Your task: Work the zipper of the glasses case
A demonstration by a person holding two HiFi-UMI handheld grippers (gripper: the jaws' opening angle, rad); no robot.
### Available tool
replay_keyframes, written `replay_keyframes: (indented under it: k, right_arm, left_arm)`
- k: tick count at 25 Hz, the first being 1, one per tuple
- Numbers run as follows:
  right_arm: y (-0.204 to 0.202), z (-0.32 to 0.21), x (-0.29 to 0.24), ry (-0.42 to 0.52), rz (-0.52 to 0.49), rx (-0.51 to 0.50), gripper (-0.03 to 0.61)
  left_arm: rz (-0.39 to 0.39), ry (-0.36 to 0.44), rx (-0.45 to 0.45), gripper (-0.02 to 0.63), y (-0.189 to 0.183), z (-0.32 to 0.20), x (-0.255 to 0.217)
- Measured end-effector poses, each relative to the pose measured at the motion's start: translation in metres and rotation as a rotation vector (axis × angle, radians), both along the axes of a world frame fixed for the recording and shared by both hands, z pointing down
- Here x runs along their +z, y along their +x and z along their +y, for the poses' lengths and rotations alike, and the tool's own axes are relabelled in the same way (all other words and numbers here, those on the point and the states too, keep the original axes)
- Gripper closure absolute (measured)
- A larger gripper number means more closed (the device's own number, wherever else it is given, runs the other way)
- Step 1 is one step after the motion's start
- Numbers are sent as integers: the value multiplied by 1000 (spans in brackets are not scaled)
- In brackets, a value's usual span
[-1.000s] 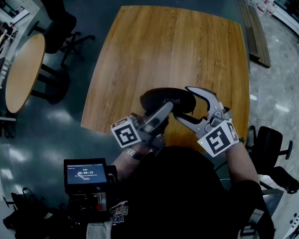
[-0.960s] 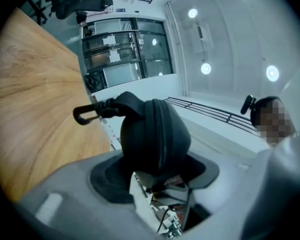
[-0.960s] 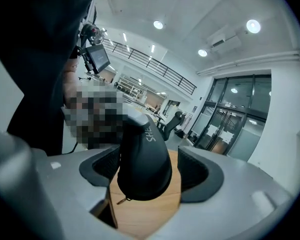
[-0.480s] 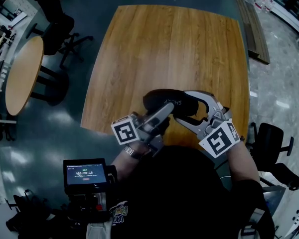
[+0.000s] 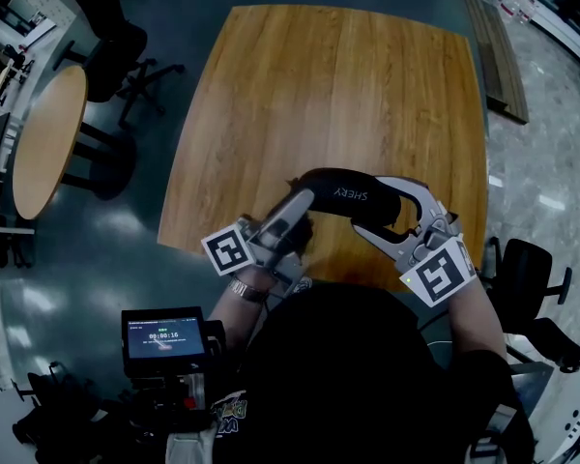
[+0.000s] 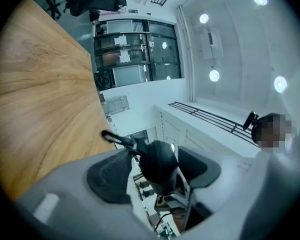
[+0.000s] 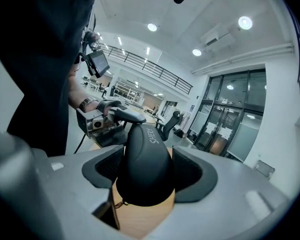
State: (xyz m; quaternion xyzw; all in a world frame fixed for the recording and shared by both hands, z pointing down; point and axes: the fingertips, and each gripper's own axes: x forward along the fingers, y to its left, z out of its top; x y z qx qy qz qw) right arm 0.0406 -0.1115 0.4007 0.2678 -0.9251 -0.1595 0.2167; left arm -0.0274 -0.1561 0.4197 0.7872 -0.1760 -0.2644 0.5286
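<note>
The black glasses case [image 5: 353,193] hangs over the near edge of the wooden table [image 5: 338,85]. My right gripper [image 5: 391,209] is shut on its right end; in the right gripper view both pads press the case [image 7: 145,154], and the jaws of the right gripper [image 7: 146,180] have just been closing. My left gripper [image 5: 304,201] is at the case's left end and has just been opening. In the left gripper view the case's end [image 6: 160,164] sits between the wide jaws of the left gripper [image 6: 162,156] without being pressed. The zipper pull [image 6: 112,136] sticks out to the left.
A round table [image 5: 48,138] and office chairs [image 5: 116,46] stand on the floor to the left. Another chair [image 5: 522,278] is at the right, close to my right arm. A small screen [image 5: 164,336] hangs at the person's chest. A wooden platform [image 5: 498,56] lies at the back right.
The case has shifted to the right and slightly up in the right gripper. The left gripper has rolled and drawn back down-left, so only its tips reach the case's left end.
</note>
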Motion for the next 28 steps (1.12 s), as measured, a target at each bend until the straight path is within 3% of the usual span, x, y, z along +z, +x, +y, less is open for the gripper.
replay_keyframes:
  k: [3, 5, 6, 9, 10, 14, 18, 28]
  right_arm:
    - [15, -8, 8, -21, -22, 37, 273]
    - [27, -15, 26, -64, -29, 75, 273]
    - [33, -19, 40, -98, -33, 94, 273]
    - [48, -36, 97, -224, -62, 152, 273]
    - [53, -44, 119, -267, -76, 171, 273]
    - [70, -76, 204, -446, -118, 261, 273]
    - [66, -96, 249, -528, -86, 275, 273]
    - [56, -114, 274, -498, 141, 83, 268]
  left_arm:
    - [-48, -21, -109, 343, -33, -12, 14]
    - [-178, 12, -152, 388, -49, -11, 27]
    - [-261, 40, -155, 424, -52, -6, 34]
    - [-451, 121, -99, 614, -44, 19, 52]
    - [-484, 148, -68, 615, -37, 28, 57]
    - [-560, 242, 75, 615, 0, 62, 63]
    - [-644, 307, 173, 615, 12, 83, 71]
    - [-683, 183, 118, 615, -11, 99, 93]
